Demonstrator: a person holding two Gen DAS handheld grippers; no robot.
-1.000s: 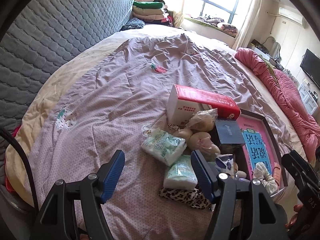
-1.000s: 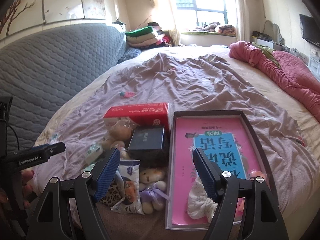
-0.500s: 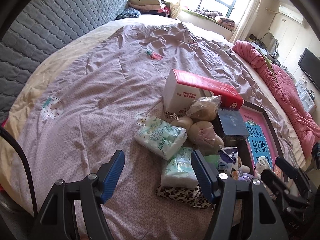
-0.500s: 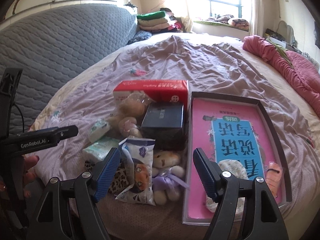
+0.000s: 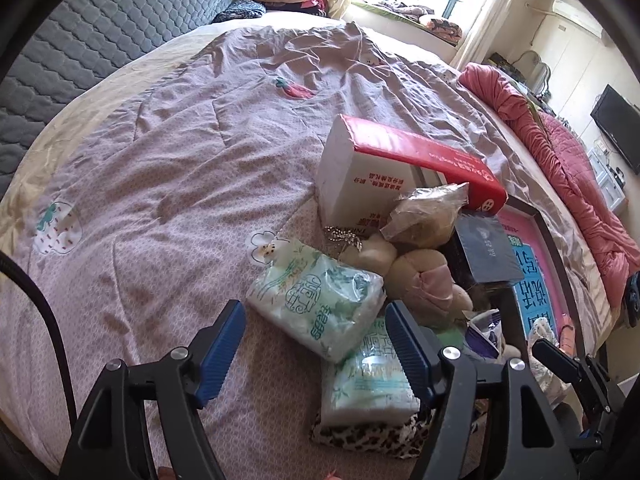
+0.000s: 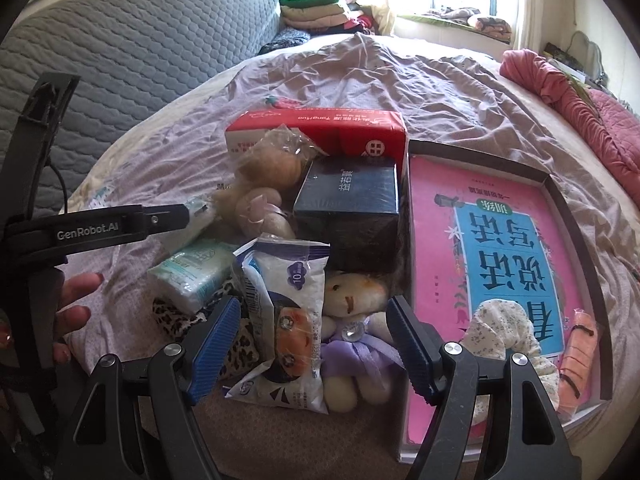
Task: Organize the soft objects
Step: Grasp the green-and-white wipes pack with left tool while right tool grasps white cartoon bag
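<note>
- While nothing is gripped yet, the soft things lie heaped on the bed [image 5: 168, 184]: green tissue packs [image 5: 320, 300], plush toy [image 6: 356, 320], wipes pouch [image 6: 286, 312], just beside the pink-lined tray [image 6: 558, 184].
- Left hand-held gripper [image 5: 316, 344] hangs over the tissue packs, jaws opening, clamping nothing.
- Right hand-held gripper [image 6: 314, 346] is spread above pouch and plush, empty.
- Judged step: approach. Next, each must settle on one item and close gently.
</note>
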